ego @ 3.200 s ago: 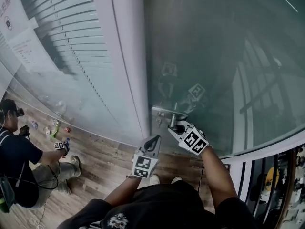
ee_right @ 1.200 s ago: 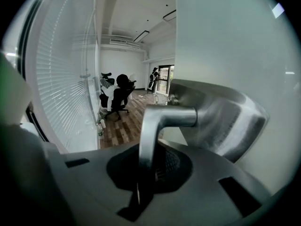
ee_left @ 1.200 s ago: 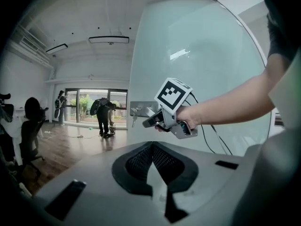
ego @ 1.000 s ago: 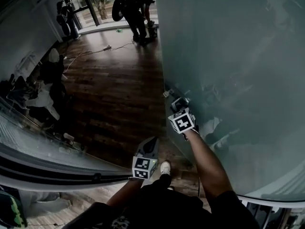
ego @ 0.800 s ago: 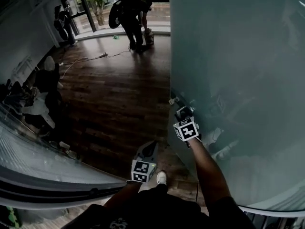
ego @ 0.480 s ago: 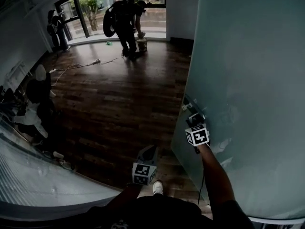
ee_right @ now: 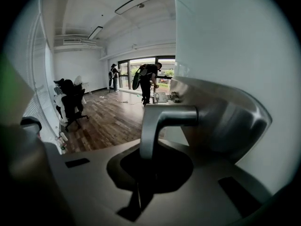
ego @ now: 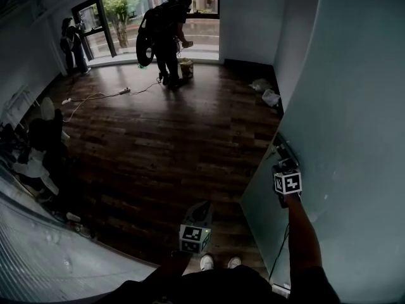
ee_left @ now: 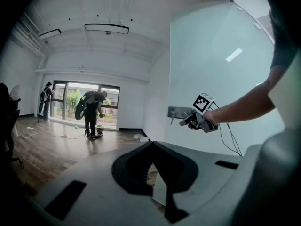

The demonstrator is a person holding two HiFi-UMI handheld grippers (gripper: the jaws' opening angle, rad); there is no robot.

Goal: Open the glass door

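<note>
Glass door (ego: 354, 106) swung wider; right gripper (ego: 282, 160) half hides its handle (ee_right: 160, 117).

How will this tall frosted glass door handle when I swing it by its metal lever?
The tall frosted glass door is a large pane, so it is probably heavy and slow to start or stop. It looks rigid but likely fragile. The smooth metal lever clamped in the right gripper may be slippery.

Blk tee (ego: 212, 287), white shoes (ego: 207, 263); grey L claw (ego: 203, 205), R claw (ego: 283, 161).

Pale greenish, perhaps frosted, glass door (ego: 345, 132)
</note>
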